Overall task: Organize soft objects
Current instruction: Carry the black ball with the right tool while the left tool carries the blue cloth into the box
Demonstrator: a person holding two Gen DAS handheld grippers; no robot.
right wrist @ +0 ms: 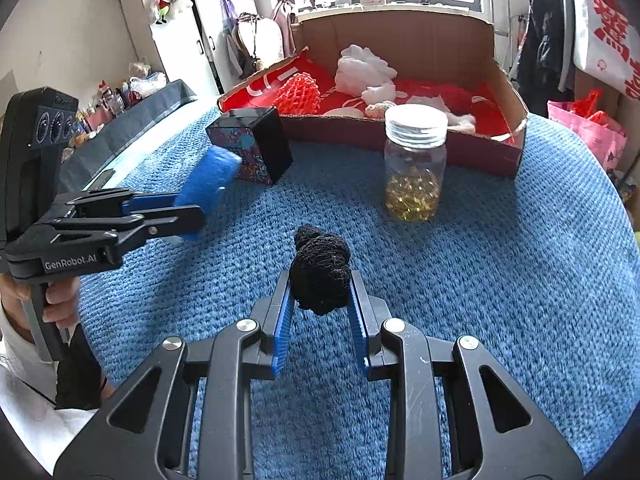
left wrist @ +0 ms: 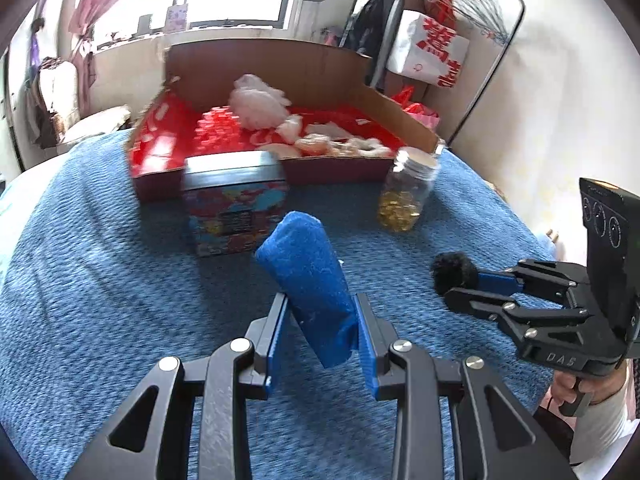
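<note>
Left wrist view: left gripper (left wrist: 321, 316) is clamped on a blue rolled cloth (left wrist: 310, 280), gripped near the lower end so most of the roll sticks up and leans forward above the fingers. Right gripper (right wrist: 320, 300) is closed around a black fuzzy ball (right wrist: 320, 276), squeezed between the blue pads (right wrist: 282, 320). Both items are held above the blue knit blanket (right wrist: 520, 260), short of the cardboard box (right wrist: 400, 36) at the far side.

Risks, as I judge them:
- Cloth roll is held low and tilted; it could pivot or unroll and slip out on the way to the box.
- Patterned tin (left wrist: 236, 208) sits directly between the left gripper and the box front wall; a low straight path would knock it.
- Glass jar (right wrist: 416, 164) of yellow capsules stands just in front of the box on the right side; the right gripper could tip it if it goes straight in.
- Black ball is compressed; it may cling to a pad on release and miss the box.
- The two grippers are close side by side, so they could bump if both move inward.

Counts: two grippers, one blue cloth, one black ball, one tin, one jar, one box. Inside the box: one red mesh piece (right wrist: 298, 94), one big white fluffy piece (right wrist: 362, 68), plus several small pale items, too jumbled to count exactly.
</note>
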